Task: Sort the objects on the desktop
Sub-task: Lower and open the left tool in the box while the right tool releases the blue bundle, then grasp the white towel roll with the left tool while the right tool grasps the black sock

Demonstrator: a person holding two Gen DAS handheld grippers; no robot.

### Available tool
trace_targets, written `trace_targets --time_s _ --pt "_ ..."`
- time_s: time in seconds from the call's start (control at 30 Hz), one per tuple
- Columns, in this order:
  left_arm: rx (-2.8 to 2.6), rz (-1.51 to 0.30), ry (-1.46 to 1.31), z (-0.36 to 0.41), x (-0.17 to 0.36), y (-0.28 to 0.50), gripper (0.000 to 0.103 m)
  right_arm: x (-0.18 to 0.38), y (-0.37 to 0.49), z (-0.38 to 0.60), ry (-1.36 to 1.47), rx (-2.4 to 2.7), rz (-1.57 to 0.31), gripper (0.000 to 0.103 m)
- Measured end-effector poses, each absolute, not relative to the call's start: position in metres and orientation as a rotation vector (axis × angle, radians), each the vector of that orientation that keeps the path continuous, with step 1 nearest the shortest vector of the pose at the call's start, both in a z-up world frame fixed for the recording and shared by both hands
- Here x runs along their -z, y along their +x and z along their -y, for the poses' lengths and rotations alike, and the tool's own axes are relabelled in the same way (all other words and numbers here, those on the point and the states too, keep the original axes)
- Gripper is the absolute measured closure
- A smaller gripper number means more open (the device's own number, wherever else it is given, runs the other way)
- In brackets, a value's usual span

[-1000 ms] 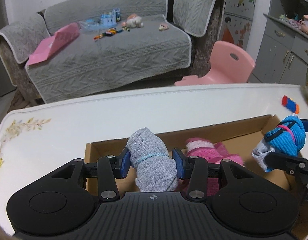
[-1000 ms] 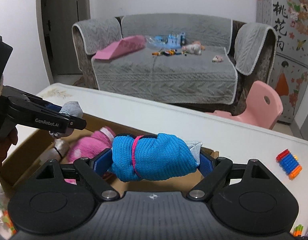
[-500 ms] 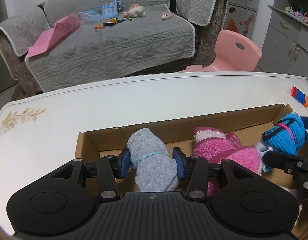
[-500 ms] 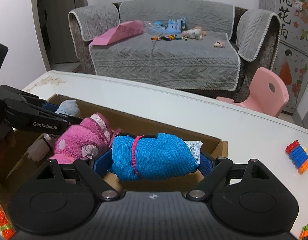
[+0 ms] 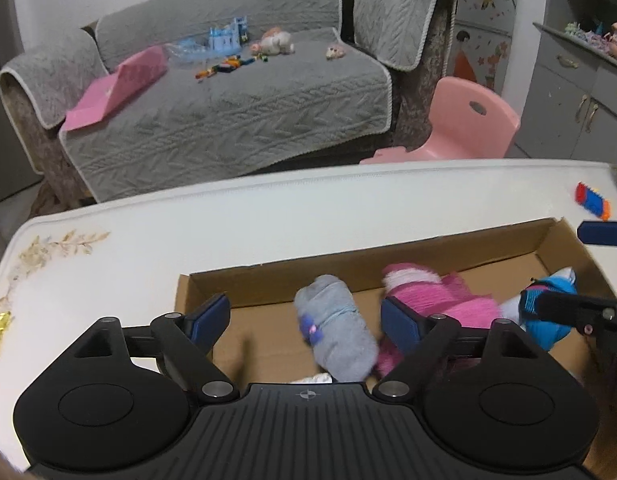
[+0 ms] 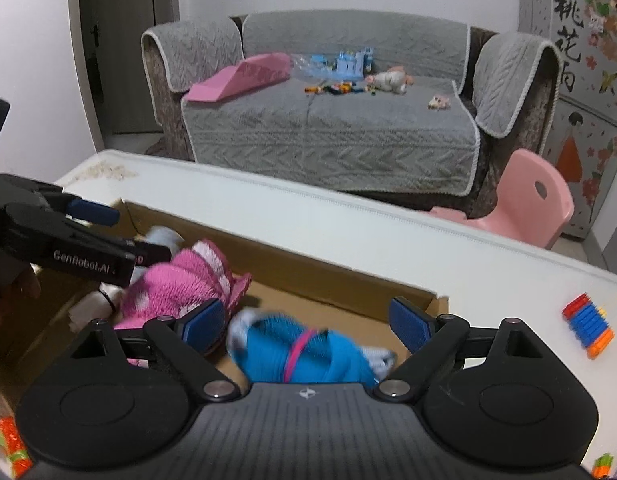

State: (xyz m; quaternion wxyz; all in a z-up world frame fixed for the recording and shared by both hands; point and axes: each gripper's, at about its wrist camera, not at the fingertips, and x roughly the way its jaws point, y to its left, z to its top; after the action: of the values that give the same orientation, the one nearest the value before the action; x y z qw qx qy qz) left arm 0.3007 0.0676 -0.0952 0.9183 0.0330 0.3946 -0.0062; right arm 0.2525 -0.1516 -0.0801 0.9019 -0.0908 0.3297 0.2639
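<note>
Both grippers have let go since half a second ago: the left gripper [image 5: 304,322] now stands wide apart over the grey sock roll [image 5: 335,330], and the right gripper [image 6: 306,324] is spread wide above the blue sock roll [image 6: 304,354]; both rolls lie loose in the cardboard box [image 5: 428,258], either side of the pink fluffy sock [image 5: 440,300]; blur on both suggests they are just dropping; these bundles look soft, light and springy, so a squeeze across the banded middle should hold best; coloured blocks [image 6: 587,330] wait on the white table [image 6: 348,232]
</note>
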Motion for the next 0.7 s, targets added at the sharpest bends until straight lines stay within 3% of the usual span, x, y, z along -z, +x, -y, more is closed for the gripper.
trace_targets --time_s 0.13,0.37,0.7 --pt "0.042 -0.756 0.06 -0.069 0.067 0.265 0.015 0.054 0.235 0.162 -0.177 -0.567 -0.625 0.015" --pt "0.069 -0.63 0.062 -0.078 0.032 0.145 0.002 0.019 0.151 0.203 -0.147 -0.661 -0.504 0.009" --pt "-0.019 -0.622 0.038 -0.075 0.069 -0.027 0.001 0.06 0.041 0.244 -0.162 -0.828 -0.475 0.005"
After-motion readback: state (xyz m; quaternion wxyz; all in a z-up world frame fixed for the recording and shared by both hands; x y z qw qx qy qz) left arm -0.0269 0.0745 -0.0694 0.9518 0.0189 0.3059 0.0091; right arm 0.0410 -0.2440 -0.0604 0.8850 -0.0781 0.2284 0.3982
